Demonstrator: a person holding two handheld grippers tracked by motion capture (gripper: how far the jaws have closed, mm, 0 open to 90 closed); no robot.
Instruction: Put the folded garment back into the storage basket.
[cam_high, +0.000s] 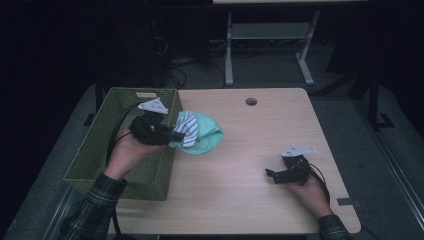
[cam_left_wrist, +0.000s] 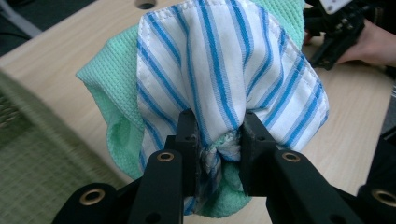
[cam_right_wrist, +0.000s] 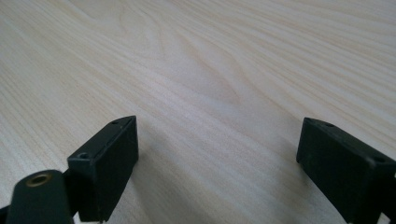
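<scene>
Your left gripper (cam_left_wrist: 217, 135) is clamped on a bunched fold of the blue-and-white striped cloth (cam_left_wrist: 224, 70), the jaws pinching the fabric from both sides with only that gather between them. In the left gripper view the striped cloth fans up and outward just past the jaw tips, and the mint-green waffle-weave cloth (cam_left_wrist: 109, 79) wraps behind and below it, showing to the left of the jaws and again underneath them; some of the green weave seems caught in the pinch too, though you cannot tell how much.

From the high view, your left gripper (cam_high: 172, 134) sits at the right edge of the green wicker basket (cam_high: 105, 145), with your left hand (cam_high: 127, 152) over the basket's interior. Both cloths (cam_high: 197, 131) lie just ahead of the jaws, on the wooden table (cam_high: 260, 130) beside the basket's right wall, the striped one on top of the green one.

Your right gripper (cam_high: 270, 174) rests low over the table well off to the right of the cloths, held by your right hand (cam_high: 310, 192) near the table's front edge. Its jaws stand wide apart in the right gripper view, with bare wood grain (cam_right_wrist: 210, 70) between and ahead of them. In the left gripper view, that other gripper (cam_left_wrist: 338, 28) appears beyond the cloths at upper right.
</scene>
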